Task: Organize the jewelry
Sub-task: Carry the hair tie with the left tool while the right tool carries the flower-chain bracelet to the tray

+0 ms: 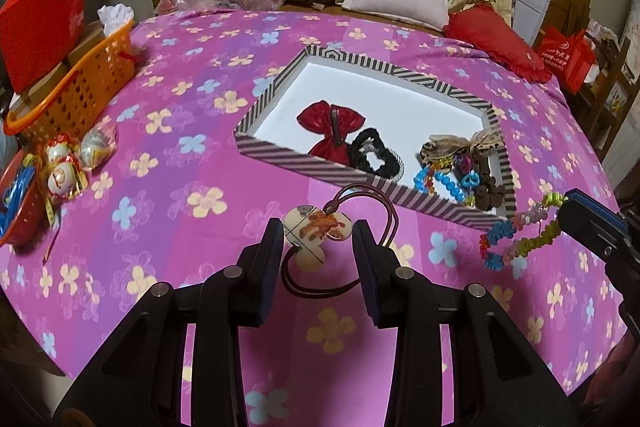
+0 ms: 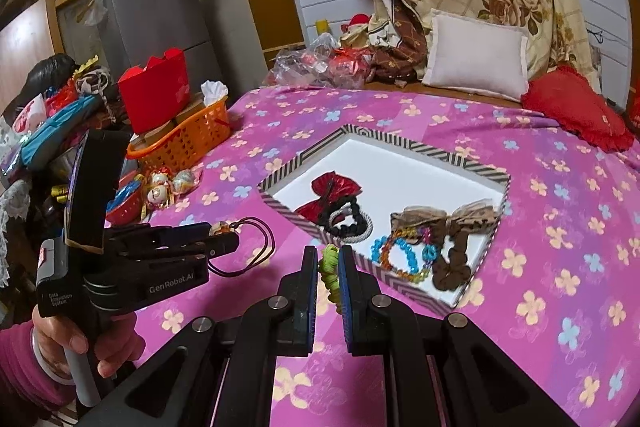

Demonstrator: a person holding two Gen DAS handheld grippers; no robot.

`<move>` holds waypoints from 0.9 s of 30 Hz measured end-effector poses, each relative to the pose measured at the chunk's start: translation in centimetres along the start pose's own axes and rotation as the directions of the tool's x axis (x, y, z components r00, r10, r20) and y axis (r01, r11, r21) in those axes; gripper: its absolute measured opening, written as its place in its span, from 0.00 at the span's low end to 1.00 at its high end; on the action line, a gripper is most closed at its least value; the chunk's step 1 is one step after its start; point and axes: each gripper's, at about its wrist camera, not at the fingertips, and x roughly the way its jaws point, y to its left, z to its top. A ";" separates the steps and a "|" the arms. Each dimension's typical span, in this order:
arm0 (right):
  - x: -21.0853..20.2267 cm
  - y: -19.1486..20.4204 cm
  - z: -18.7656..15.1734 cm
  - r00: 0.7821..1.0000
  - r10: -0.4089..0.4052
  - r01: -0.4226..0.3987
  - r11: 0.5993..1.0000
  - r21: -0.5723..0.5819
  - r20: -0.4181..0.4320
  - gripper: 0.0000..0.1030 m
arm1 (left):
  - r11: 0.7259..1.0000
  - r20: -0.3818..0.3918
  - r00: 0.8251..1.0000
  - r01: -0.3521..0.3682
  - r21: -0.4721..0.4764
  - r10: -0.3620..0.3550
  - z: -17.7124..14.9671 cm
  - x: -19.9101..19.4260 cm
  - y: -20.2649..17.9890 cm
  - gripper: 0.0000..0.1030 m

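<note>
Left gripper (image 1: pixel 318 241): jaws apart, straddling the pendant (image 1: pixel 316 229); whether the pads touch it I cannot tell, and nothing is clearly clamped.
Pendant: flat, pale, clover-shaped piece with a brown print, tied to a dark cord (image 1: pixel 384 223) that loops on the bedspread (image 1: pixel 160 187) just short of the box (image 1: pixel 280 151).
Right gripper (image 2: pixel 329 263): closed on the beaded bracelet (image 2: pixel 330 269), whose green section sits between the pads; from the left wrist view the rest dangles in a multicoloured loop beside the box corner.
Box: striped rim, white inside; holds a red bow (image 1: pixel 330 125), a black scrunchie (image 1: pixel 374 155), bead bracelets and brown hair ties.
Handling, pendant: probably light, stiff and smooth, so likely to slip; the edges look the surest hold, or the knot where the cord joins.
Handling, cord: limp, will trail and may snag on the rim.
Handling, bracelet: soft, floppy, light; a pinch anywhere along it should do.
</note>
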 end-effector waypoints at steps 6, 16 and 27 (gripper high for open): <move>0.6 -1.0 1.5 1.000 -0.017 0.017 1.000 -0.003 0.005 0.09 | 1.000 0.007 1.000 -0.008 0.007 0.007 1.5 0.7 -0.6 0.33; 1.9 -2.4 3.9 0.999 -0.036 0.036 0.999 -0.005 0.010 0.09 | 1.000 0.004 1.000 -0.018 0.019 0.018 3.4 2.4 -1.4 0.33; 5.1 -3.0 5.3 0.999 -0.043 0.042 0.999 -0.009 -0.022 0.09 | 1.000 -0.007 1.000 -0.013 0.002 0.013 6.3 4.9 -2.3 0.33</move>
